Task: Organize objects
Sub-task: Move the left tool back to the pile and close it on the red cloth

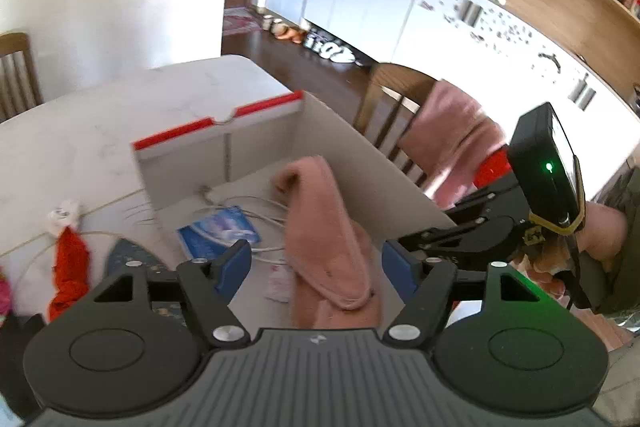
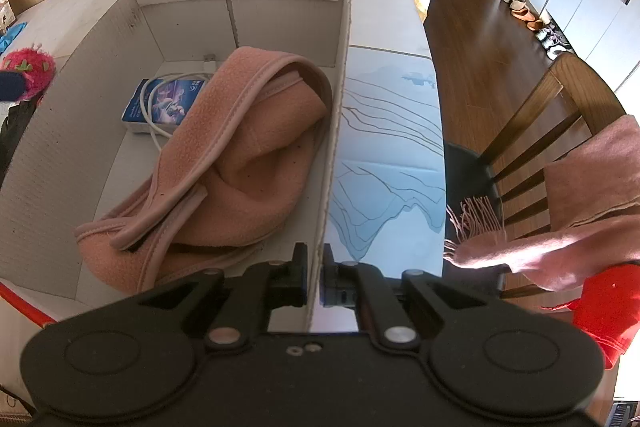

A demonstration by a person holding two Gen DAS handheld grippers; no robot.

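Left claw (image 1: 314, 267) spread wide, nothing between its fingers, above the pink fleece cloth (image 2: 240, 163) (lying inside the cardboard box (image 2: 72, 131) on the table (image 1: 80, 139)). Right claw (image 2: 315, 275) pinched on the box's side wall; blue packet (image 2: 160, 103) and white cable (image 2: 154, 131) beside the cloth.

In the box (image 2: 248, 39) on the table (image 2: 384, 99), the cloth (image 2: 248, 155) lies right of the packet (image 2: 160, 103); a cable (image 2: 154, 131) crosses the packet.
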